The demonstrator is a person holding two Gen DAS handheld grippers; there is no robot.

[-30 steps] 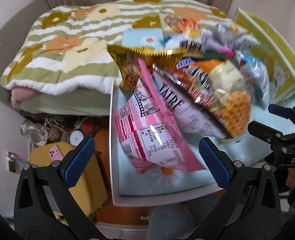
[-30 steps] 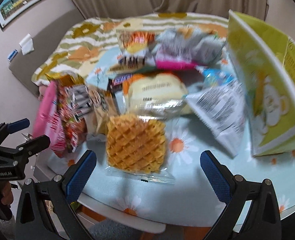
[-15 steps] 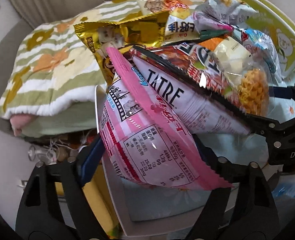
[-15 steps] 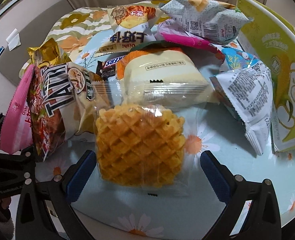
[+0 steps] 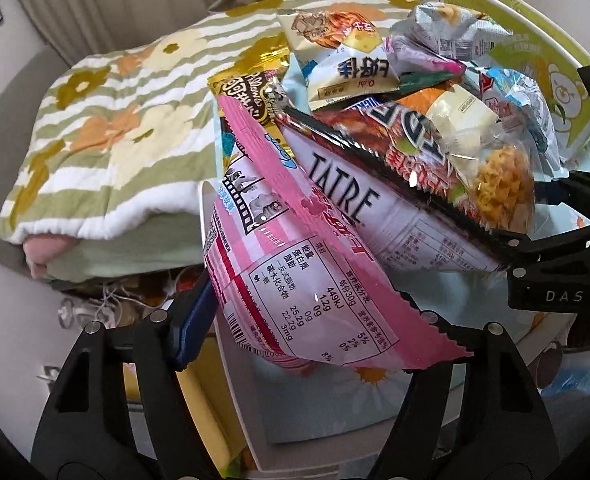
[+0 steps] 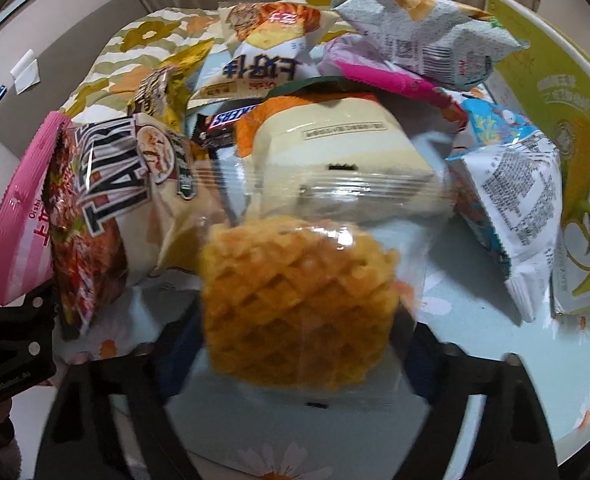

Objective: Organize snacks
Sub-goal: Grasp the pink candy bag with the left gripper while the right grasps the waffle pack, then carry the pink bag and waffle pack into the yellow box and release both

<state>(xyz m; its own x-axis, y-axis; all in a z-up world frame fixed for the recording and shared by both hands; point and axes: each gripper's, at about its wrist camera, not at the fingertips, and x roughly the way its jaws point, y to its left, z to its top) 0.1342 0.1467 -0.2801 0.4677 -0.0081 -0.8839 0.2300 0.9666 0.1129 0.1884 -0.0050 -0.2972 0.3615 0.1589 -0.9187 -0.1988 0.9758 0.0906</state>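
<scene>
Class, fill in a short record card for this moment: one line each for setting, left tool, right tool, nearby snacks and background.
setting: table with daisy-print cloth, heaped with snacks
left tool: closed on pink snack bag
right tool: closed on wrapped waffle
nearby snacks: TATRE chip bag, Snickers bar, cream cake pack
background: floral striped blanket, yellow-green box

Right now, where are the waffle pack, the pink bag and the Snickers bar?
waffle pack (image 6: pixel 299 300), right wrist view, middle of the waffle.
pink bag (image 5: pixel 315 288), left wrist view, on the nutrition table panel.
Snickers bar (image 6: pixel 233 117), right wrist view, on the logo.
</scene>
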